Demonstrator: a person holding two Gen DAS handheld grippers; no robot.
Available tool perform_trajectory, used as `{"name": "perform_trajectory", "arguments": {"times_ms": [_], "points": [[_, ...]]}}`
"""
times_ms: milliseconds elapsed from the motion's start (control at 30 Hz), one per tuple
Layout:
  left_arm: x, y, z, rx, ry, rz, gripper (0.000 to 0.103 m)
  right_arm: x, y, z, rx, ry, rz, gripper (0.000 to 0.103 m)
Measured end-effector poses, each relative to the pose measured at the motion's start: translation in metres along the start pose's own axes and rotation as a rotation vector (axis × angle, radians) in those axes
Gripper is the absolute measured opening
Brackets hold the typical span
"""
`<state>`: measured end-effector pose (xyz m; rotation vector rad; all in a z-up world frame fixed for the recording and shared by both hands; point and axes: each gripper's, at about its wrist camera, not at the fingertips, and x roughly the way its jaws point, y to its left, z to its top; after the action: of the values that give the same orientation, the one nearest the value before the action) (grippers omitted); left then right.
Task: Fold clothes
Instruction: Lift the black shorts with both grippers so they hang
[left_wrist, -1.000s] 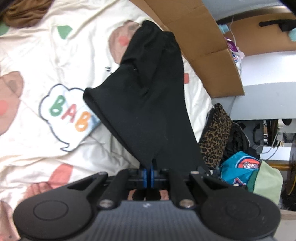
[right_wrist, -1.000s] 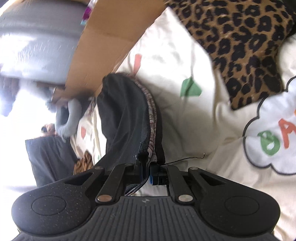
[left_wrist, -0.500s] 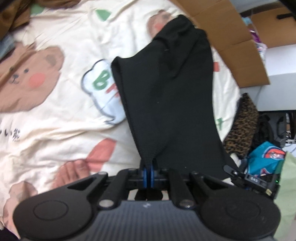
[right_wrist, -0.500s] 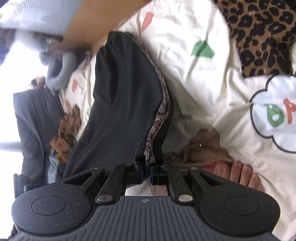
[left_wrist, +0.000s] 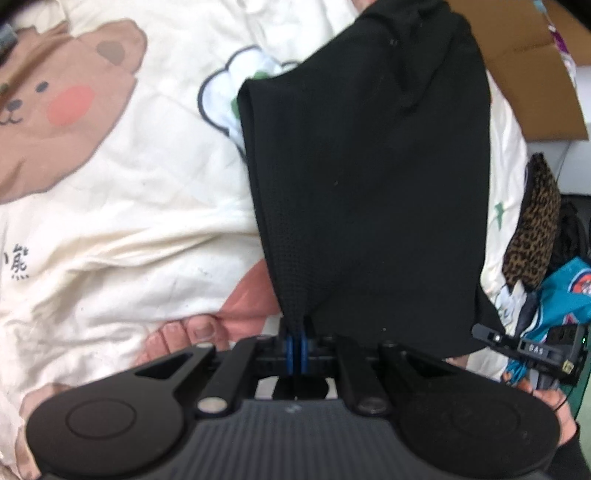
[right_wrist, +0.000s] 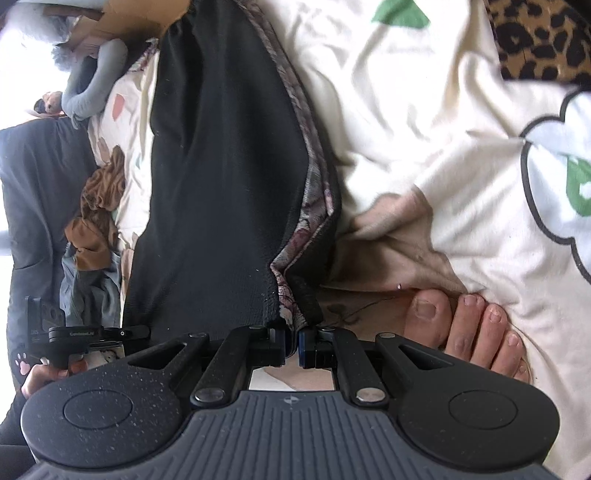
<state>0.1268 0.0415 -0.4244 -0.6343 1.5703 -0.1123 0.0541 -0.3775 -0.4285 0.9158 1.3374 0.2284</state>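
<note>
Left side first: the left gripper (left_wrist: 295, 345) has its blue pads pinched tight together on one corner of the black garment (left_wrist: 369, 166), no gap showing. The cloth stretches away from the pads in a wide sheet, held up over the cream bear-print blanket (left_wrist: 122, 206) with its far end toward the cardboard box (left_wrist: 528, 74). Whether that far end touches the blanket I can't tell.

Moving right, the right gripper (right_wrist: 291, 343) is closed down on another edge of the same garment (right_wrist: 221, 166) — this side shows a flowery lining (right_wrist: 310, 155) along the hem, so the cloth looks doubled there. Only a sliver of space sits between the pads, with fabric bunched in it. Bare toes (right_wrist: 469, 325) rest on the blanket just beside that gripper, and a leopard-print cloth (right_wrist: 535, 40) lies further off.

Handling-wise I'd guess it's light, soft and floppy — it sags between the two holds and won't keep a crease by itself. The knit looks grippy rather than slick. The corners and hem are the right places to hold, since a pinch mid-panel would just bunch it. Keep both holds taut or the middle droops.
</note>
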Motion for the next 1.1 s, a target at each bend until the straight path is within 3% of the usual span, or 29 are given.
{"name": "perform_trajectory", "arguments": {"times_ms": [100, 233, 367, 433, 667, 800, 900, 933, 1033, 1100], "points": [[0.013, 0.005, 0.003, 0.01, 0.025, 0.005, 0.004, 0.007, -0.01, -0.001, 0.004, 0.011, 0.006, 0.007], [0.024, 0.011, 0.005, 0.019, 0.044, 0.005, 0.004, 0.007, -0.02, -0.003, -0.022, 0.006, 0.002, 0.027], [0.027, 0.015, 0.006, 0.024, 0.042, -0.005, 0.004, -0.002, -0.025, -0.004, -0.069, -0.022, -0.006, 0.033], [0.026, 0.016, 0.006, 0.031, 0.041, -0.009, 0.004, -0.006, -0.026, -0.001, -0.09, -0.036, -0.005, 0.043], [0.026, 0.015, 0.005, 0.044, 0.033, -0.014, 0.004, 0.005, -0.02, 0.021, -0.149, -0.039, 0.018, 0.043], [0.024, 0.016, 0.004, 0.038, 0.028, -0.025, 0.004, 0.022, -0.016, 0.031, -0.172, 0.004, 0.02, 0.043], [0.021, 0.016, 0.004, 0.035, 0.027, -0.033, 0.004, 0.031, -0.016, 0.033, -0.174, 0.034, 0.021, 0.041], [0.019, 0.016, 0.004, 0.035, 0.028, -0.035, 0.004, 0.033, -0.017, 0.034, -0.174, 0.043, 0.021, 0.028], [0.015, 0.014, 0.003, 0.035, 0.03, -0.043, 0.004, 0.034, -0.018, 0.034, -0.179, 0.063, 0.019, 0.007], [0.012, 0.013, 0.003, 0.037, 0.032, -0.047, 0.004, 0.031, -0.016, 0.032, -0.187, 0.068, 0.025, 0.004]]}}
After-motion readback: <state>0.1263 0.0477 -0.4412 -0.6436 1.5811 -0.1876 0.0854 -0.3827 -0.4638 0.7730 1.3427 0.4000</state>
